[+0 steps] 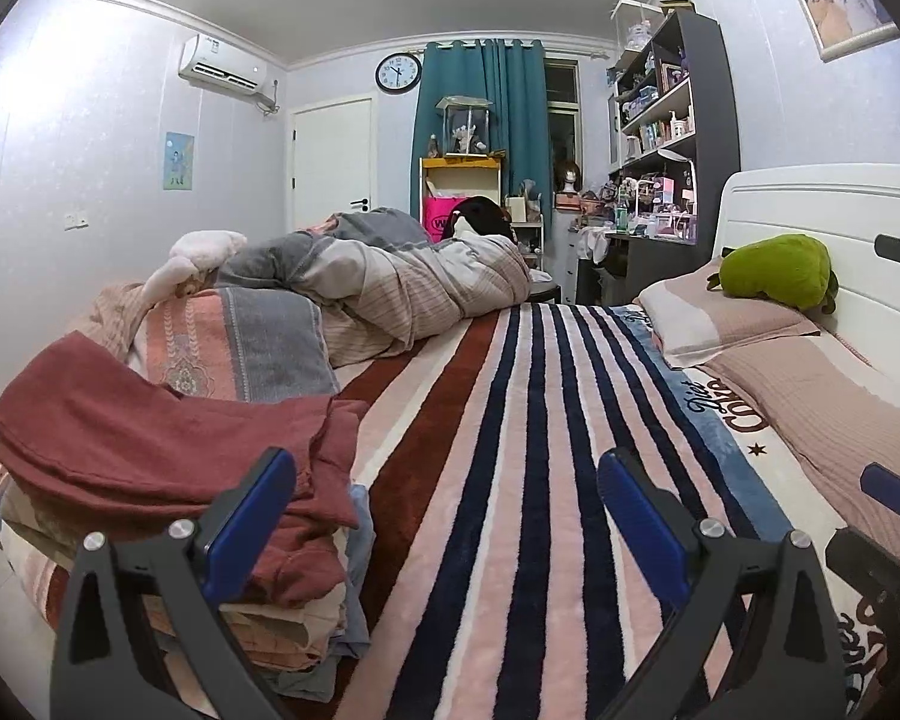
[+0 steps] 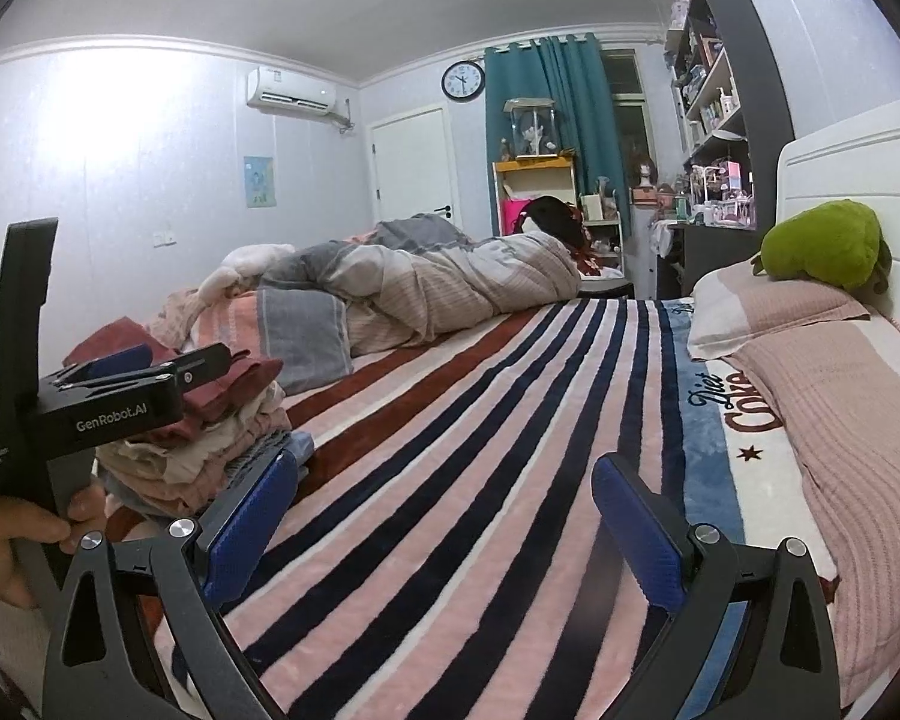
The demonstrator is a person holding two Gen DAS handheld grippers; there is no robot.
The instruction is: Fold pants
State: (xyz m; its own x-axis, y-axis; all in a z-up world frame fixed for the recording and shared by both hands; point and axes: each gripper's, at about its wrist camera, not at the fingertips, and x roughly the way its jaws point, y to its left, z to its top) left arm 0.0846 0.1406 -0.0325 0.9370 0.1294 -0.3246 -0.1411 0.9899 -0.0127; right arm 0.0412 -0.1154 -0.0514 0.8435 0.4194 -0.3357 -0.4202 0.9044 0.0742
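Observation:
Folded dark red pants [image 1: 150, 450] lie on top of a stack of folded clothes at the left side of the bed; they also show in the right wrist view [image 2: 222, 384]. My left gripper [image 1: 450, 510] is open and empty, its left finger [image 1: 252, 516] right beside the stack, over the striped blanket [image 1: 510, 450]. It also shows from the side in the right wrist view [image 2: 144, 369], next to the pants. My right gripper [image 2: 444, 516] is open and empty, low over the striped blanket [image 2: 480, 450], to the right of the stack.
A rumpled duvet [image 1: 402, 282] and cushions [image 1: 240, 348] lie at the far end of the bed. Pillows [image 1: 732, 318] and a green plush toy [image 1: 777, 270] sit by the white headboard on the right. Shelves and a desk stand beyond.

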